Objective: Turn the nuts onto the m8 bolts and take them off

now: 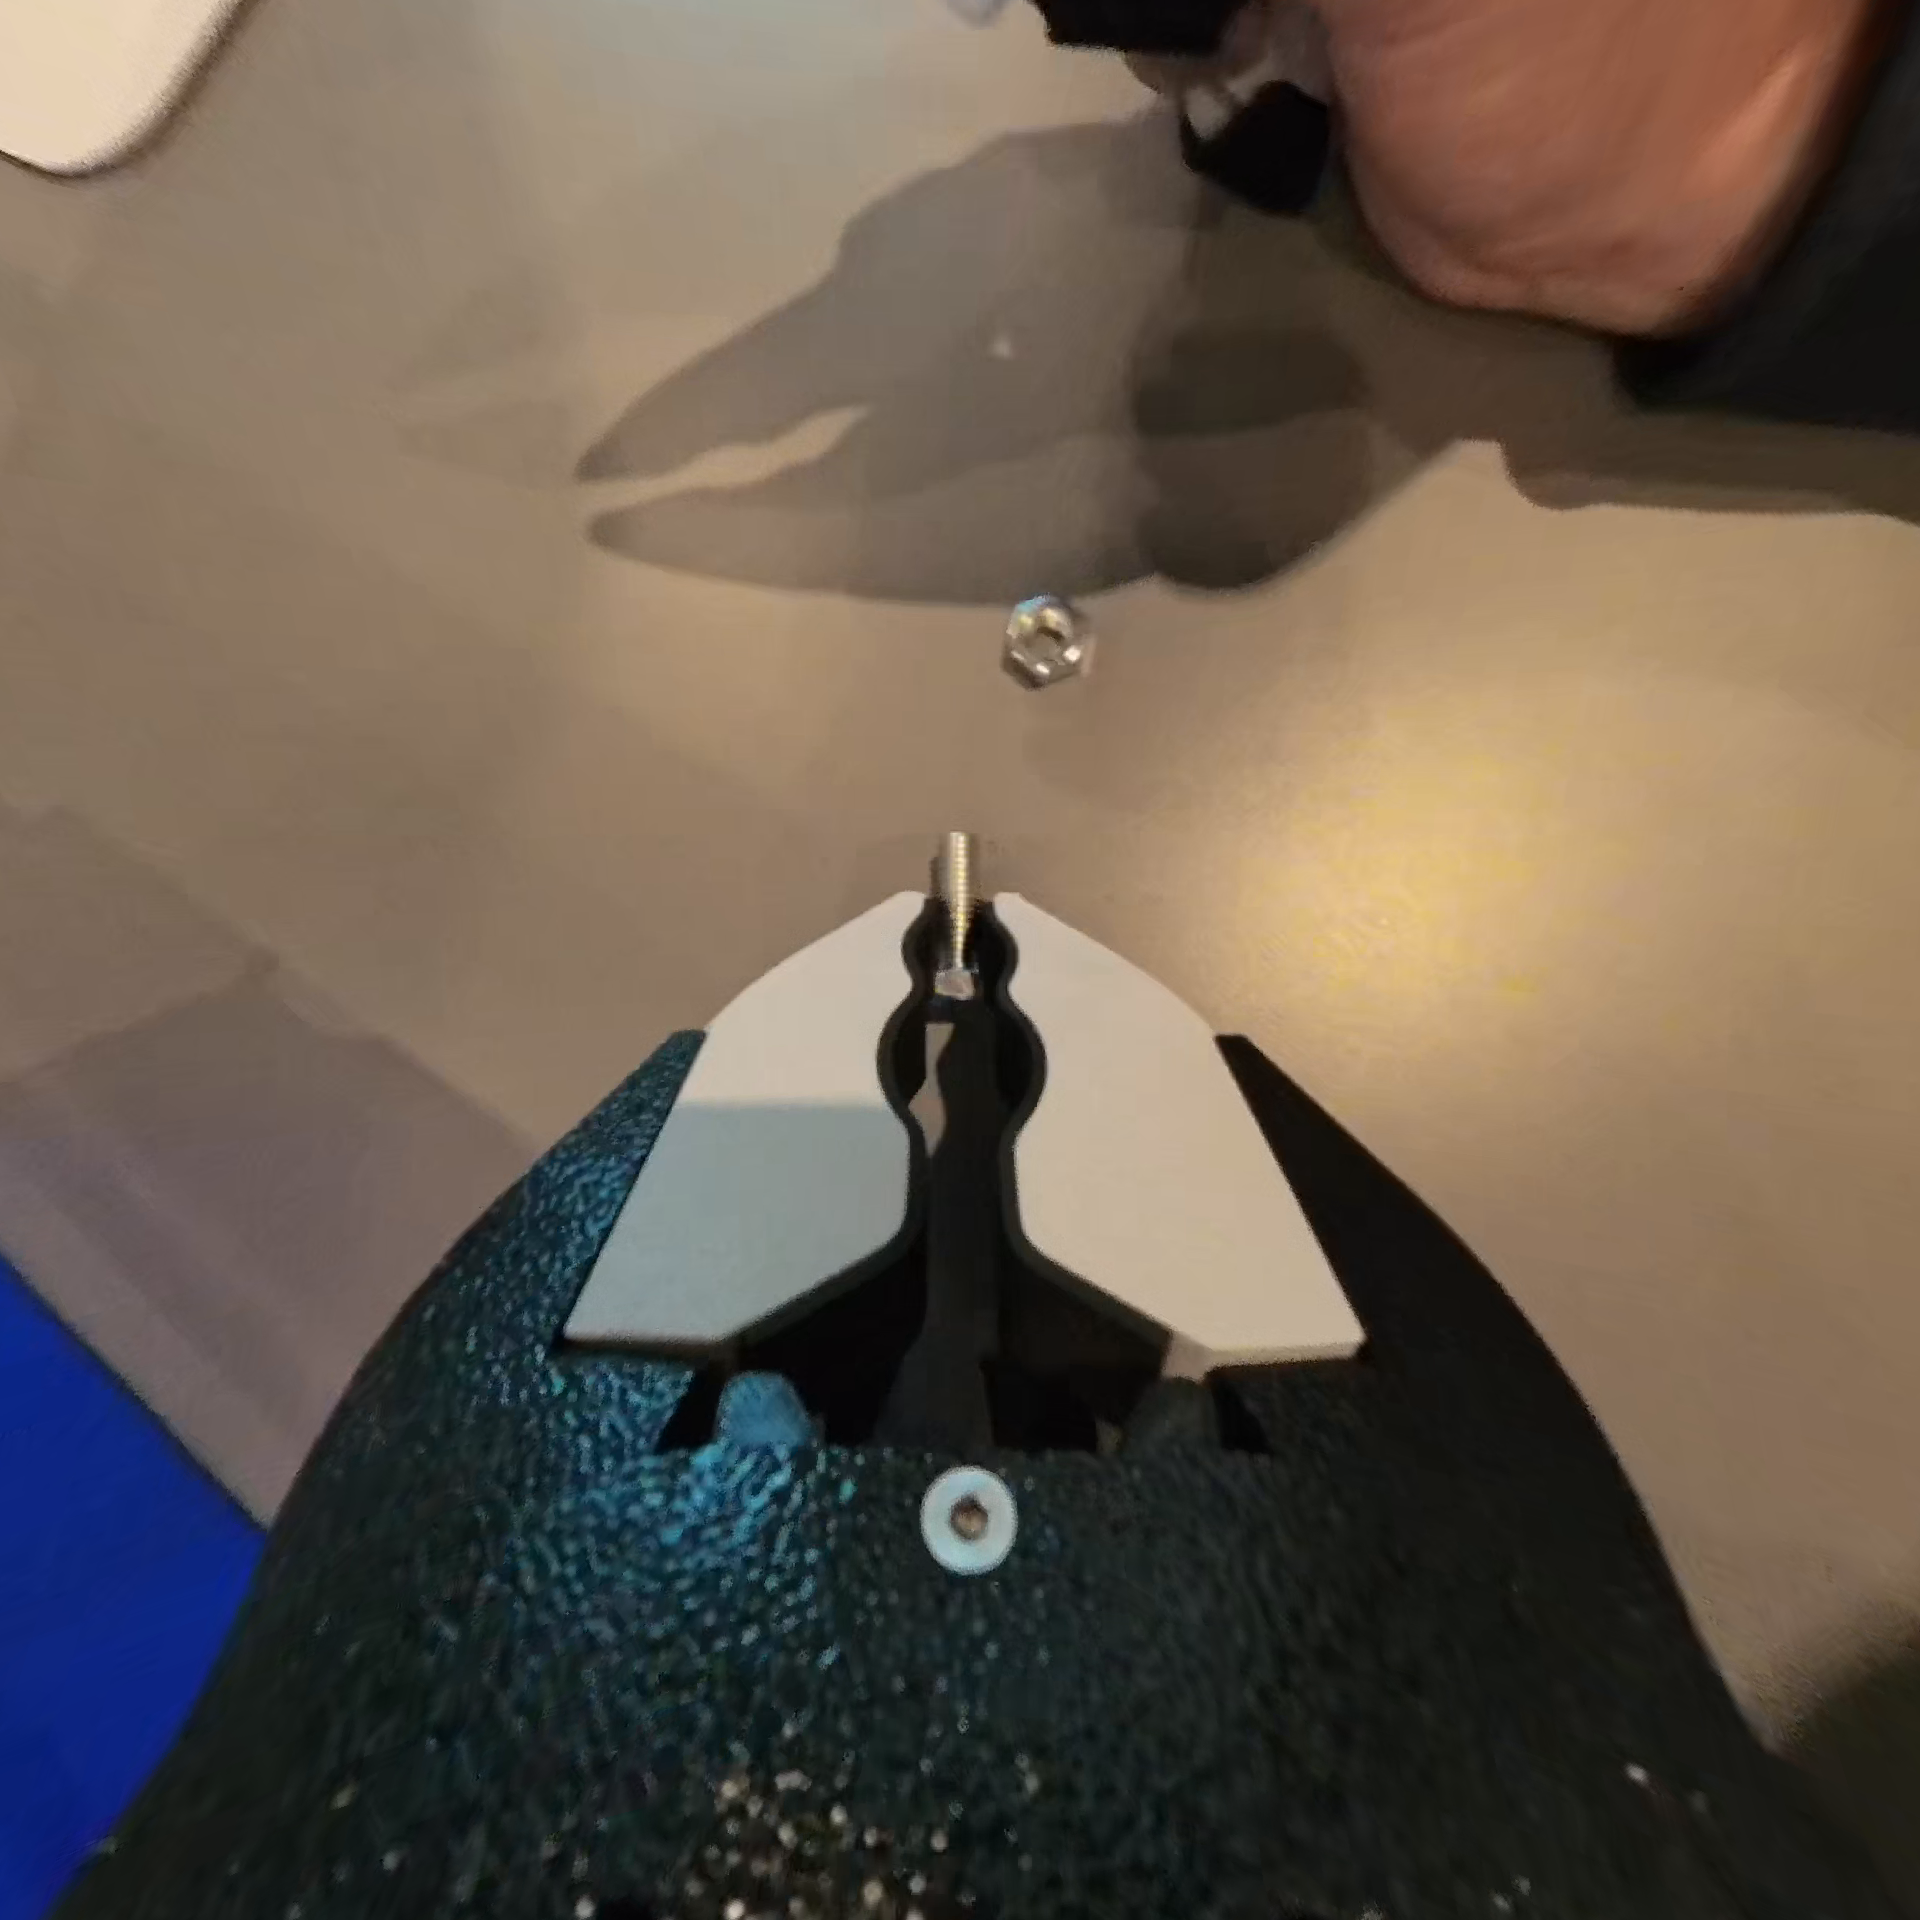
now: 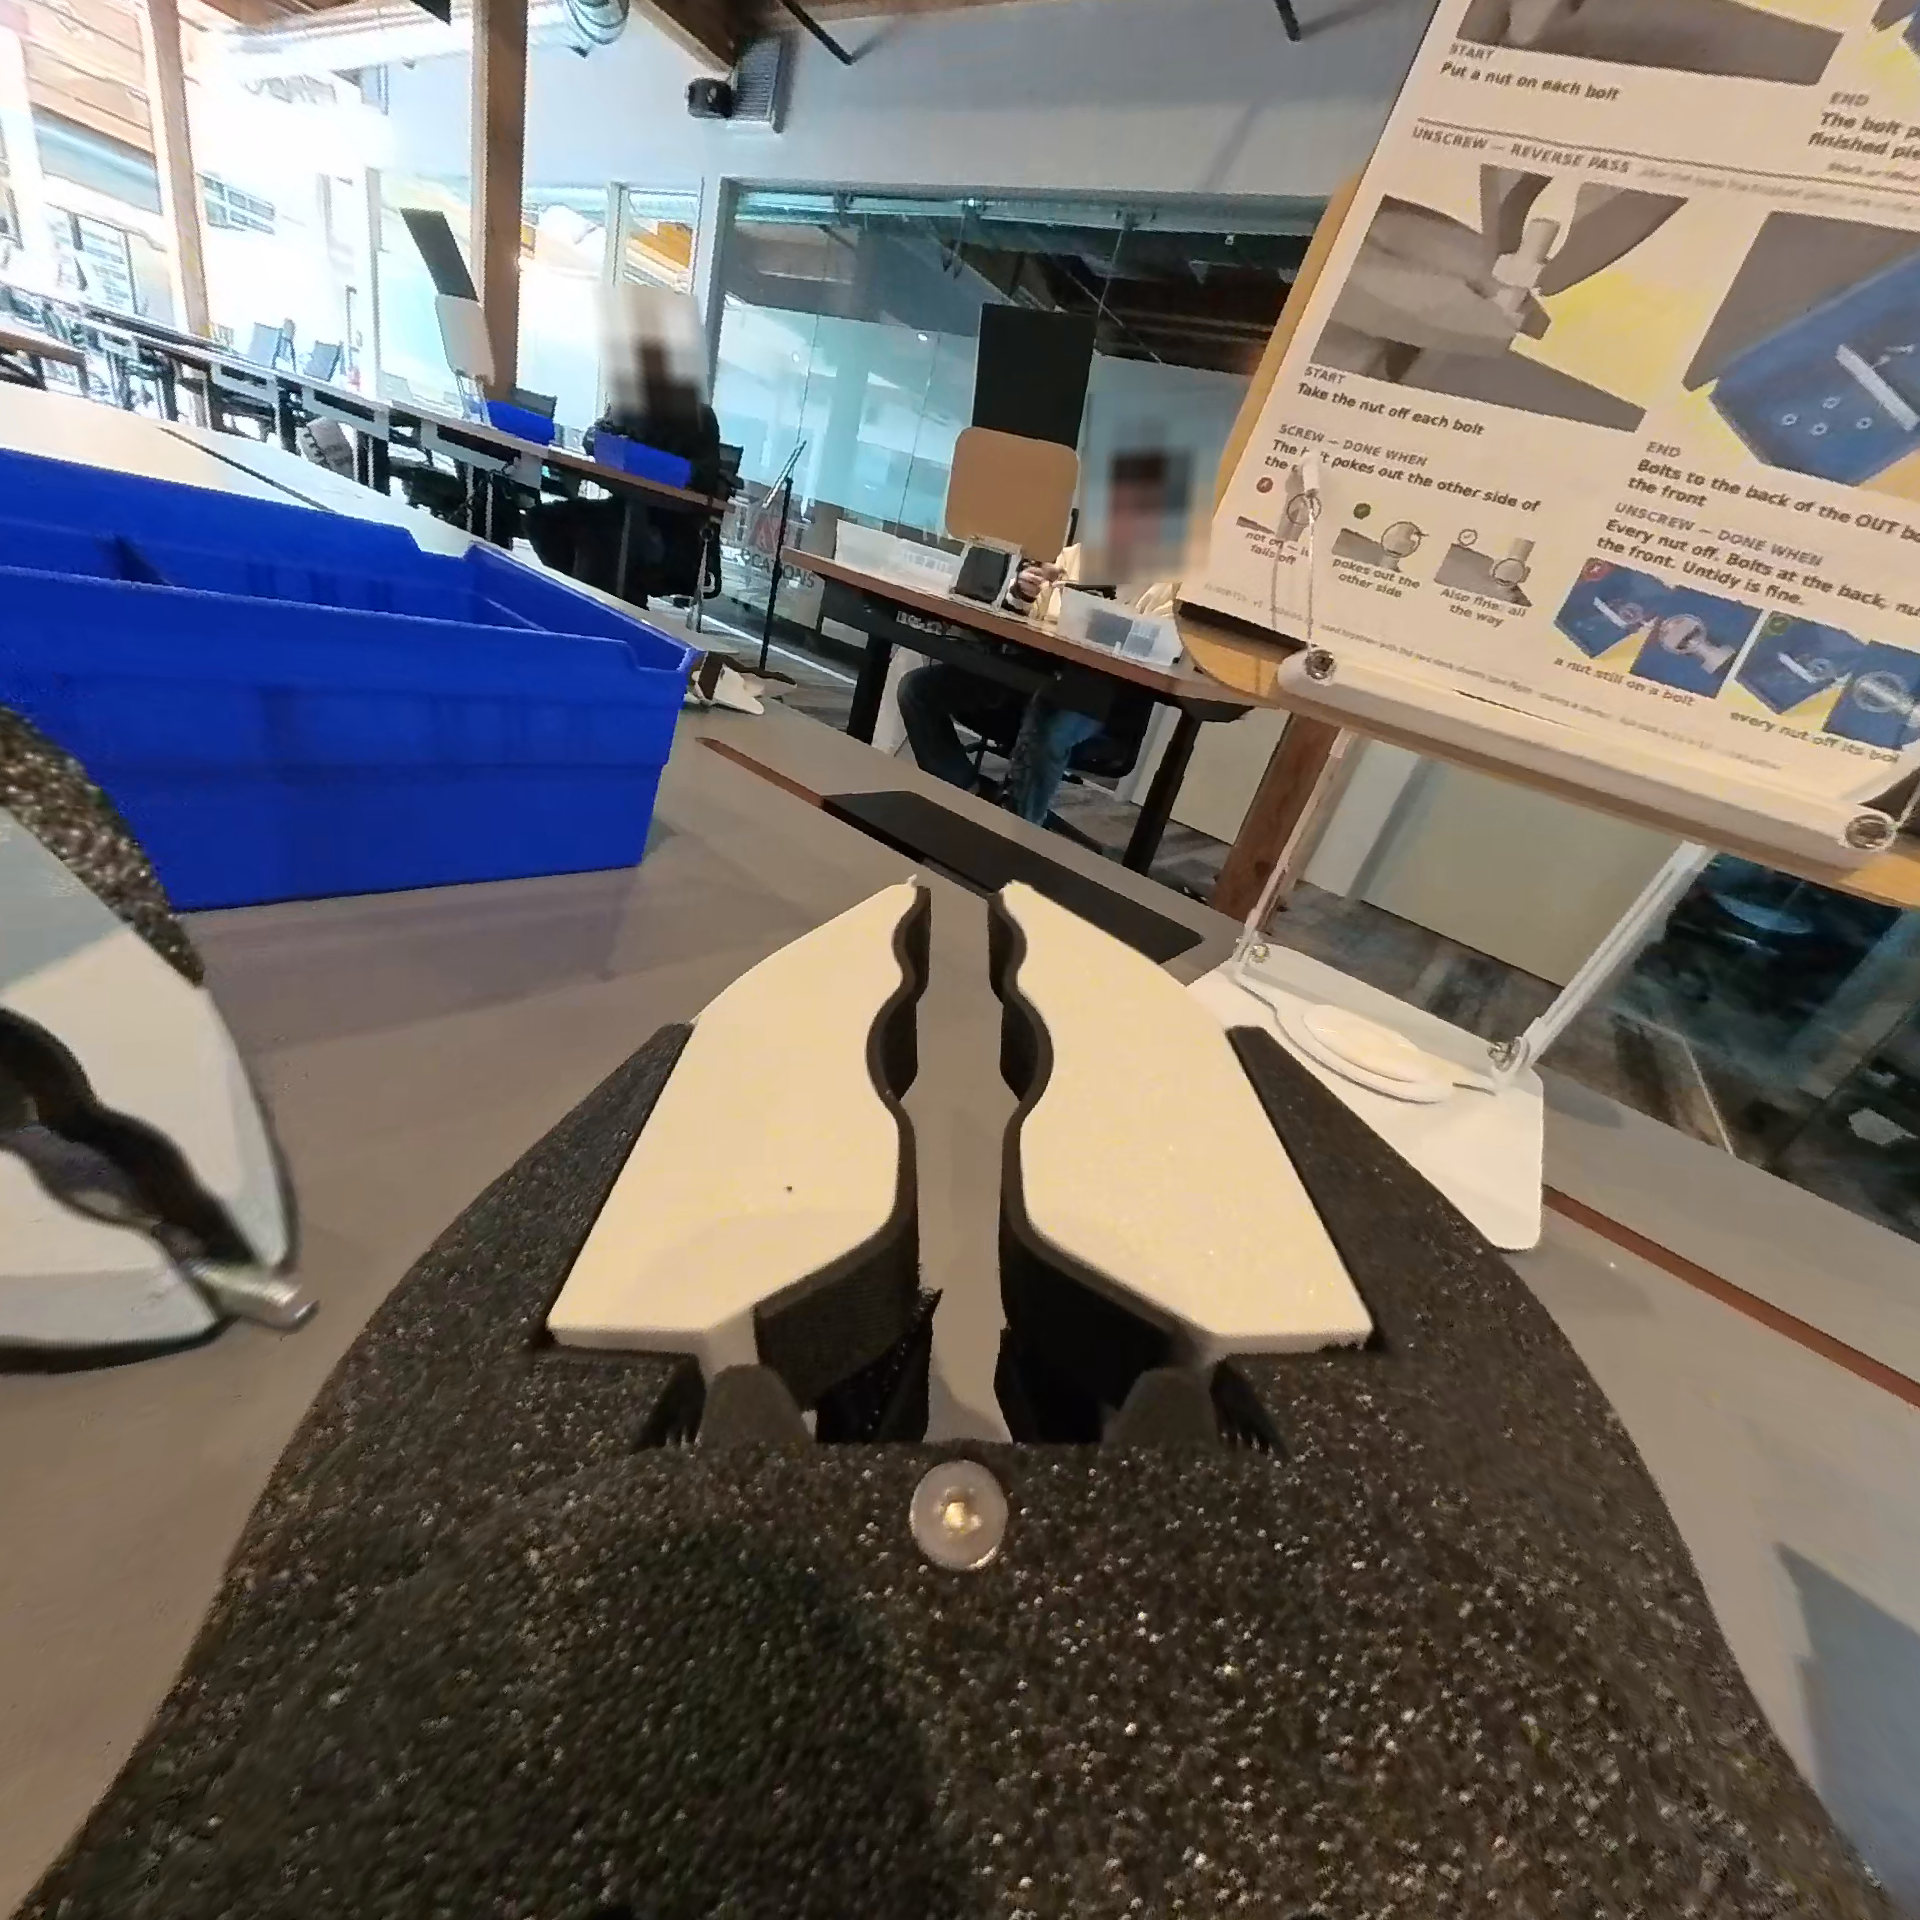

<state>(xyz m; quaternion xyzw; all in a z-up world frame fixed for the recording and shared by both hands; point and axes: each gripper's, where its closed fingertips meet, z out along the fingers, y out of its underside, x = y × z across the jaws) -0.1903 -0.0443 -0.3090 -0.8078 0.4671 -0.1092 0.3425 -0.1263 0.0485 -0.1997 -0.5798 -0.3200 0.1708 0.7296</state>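
My left gripper (image 1: pixel 958 896) is shut on a small silver bolt (image 1: pixel 957 883). The bolt's head sits back between the pads and its threaded shaft sticks out forward past the fingertips, above the grey table (image 1: pixel 416 727). A silver hex nut (image 1: pixel 1039 646) lies loose on the table a short way ahead of the bolt's tip. My right gripper (image 2: pixel 958 904) is open with nothing between its white fingers, and it is raised and looks out across the table. In the right wrist view the left gripper (image 2: pixel 135 1143) shows at the left edge with the bolt (image 2: pixel 265 1311) poking from it.
A blue bin (image 2: pixel 312 727) stands at the left on the table; its corner shows in the left wrist view (image 1: pixel 94 1507). A white stand (image 2: pixel 1455 1122) at the right carries an instruction sheet (image 2: pixel 1610 416). A hand (image 1: pixel 1558 156) is at the top right. People sit at tables behind.
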